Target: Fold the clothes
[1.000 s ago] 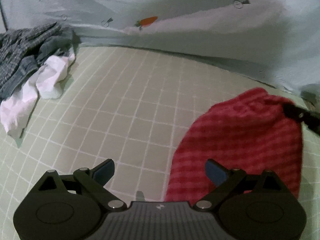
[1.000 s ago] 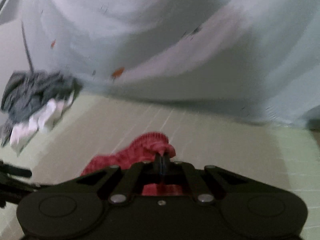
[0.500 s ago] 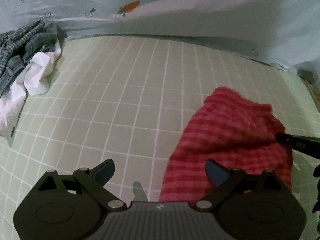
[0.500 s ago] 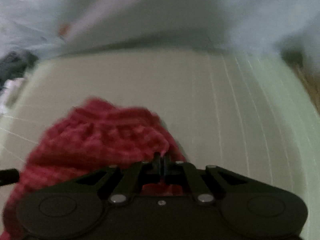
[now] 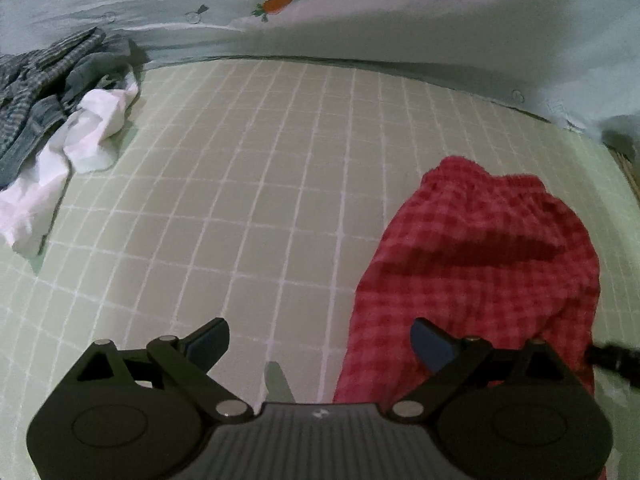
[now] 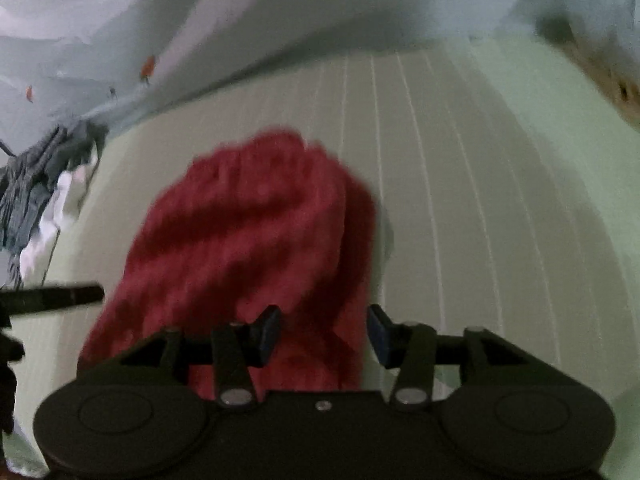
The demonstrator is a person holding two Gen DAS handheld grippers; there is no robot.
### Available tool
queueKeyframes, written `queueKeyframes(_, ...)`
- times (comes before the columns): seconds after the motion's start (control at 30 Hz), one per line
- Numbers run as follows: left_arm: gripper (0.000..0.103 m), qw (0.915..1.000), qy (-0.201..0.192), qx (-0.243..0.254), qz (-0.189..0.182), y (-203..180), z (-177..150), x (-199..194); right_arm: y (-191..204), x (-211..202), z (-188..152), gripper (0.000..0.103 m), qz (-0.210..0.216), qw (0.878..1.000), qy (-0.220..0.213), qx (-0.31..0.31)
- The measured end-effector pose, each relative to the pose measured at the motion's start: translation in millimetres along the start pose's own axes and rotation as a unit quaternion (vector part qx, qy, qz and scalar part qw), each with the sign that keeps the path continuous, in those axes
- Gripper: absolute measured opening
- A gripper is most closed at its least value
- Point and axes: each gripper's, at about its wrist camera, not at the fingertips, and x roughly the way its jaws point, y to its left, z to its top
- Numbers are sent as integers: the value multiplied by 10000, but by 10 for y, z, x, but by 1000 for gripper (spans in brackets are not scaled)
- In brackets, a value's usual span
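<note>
Left wrist view has my left claw [image 5: 320, 338] spread wide with nothing between its blue pads, hanging over the pale green grid-lined sheet [image 5: 248, 184]. At about four o'clock from it lies the red checked garment [image 5: 480, 256], bunched in a heap on the sheet, its near edge running under my right-hand finger. At ten o'clock, well apart from the red piece, sits a pile of other clothes: a blue-grey striped and denim bundle [image 5: 44, 92] with a white garment [image 5: 76, 148] spilling out of it toward me. Beyond the sheet, from eleven round to two o'clock, rises a light blue quilt printed with carrots [image 5: 360, 16]. From my right wrist, the right claw [image 6: 324, 334] stands partly open, both pads clear of the cloth, gripping nothing; the red checked garment [image 6: 256, 232] lies just ahead at twelve o'clock, blurred, reaching back beneath the fingers. A dark bar of the other gripper pokes in at nine o'clock, though I cannot tell if it touches the fabric.
</note>
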Motion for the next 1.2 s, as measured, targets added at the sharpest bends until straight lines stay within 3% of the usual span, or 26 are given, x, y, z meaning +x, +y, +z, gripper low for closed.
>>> queueKeyframes(0.3,96,9994,341,39,11,185,-491,-280,119,-245,-512,42,-387,9990,208,-58)
queueKeyframes(0.4,92,9990,414,149,-8,225,-657,-401,149,-322,-666,35,-529,9983,259,-23)
queueKeyframes(0.53,68,9983,484,304,-70,267,-857,-554,186,-392,-830,22,-679,9973,279,38)
queueKeyframes(0.67,41,9965,555,478,-401,295,-982,-639,221,-445,-971,12,-810,9963,277,105)
queueKeyframes(0.77,37,9950,624,628,-453,297,-1063,-644,246,-512,-1041,4,-871,9960,146,165)
queueKeyframes(1.03,38,9905,908,484,-917,366,-1197,-557,358,-722,-1123,3,-1108,9934,-243,171)
queueKeyframes(1.1,31,9899,953,466,-940,358,-1194,-511,380,-736,-1153,2,-1101,9934,-274,171)
queueKeyframes(1.13,14,9896,975,457,-951,354,-1192,-488,385,-741,-1161,1,-1091,9934,-282,194)
queueKeyframes(1.17,4,9894,997,443,-961,352,-1191,-467,390,-752,-1164,1,-1079,9934,-312,225)
queueKeyframes(1.2,4,9895,999,389,-967,368,-1184,-462,394,-766,-1167,1,-1072,9933,-357,260)
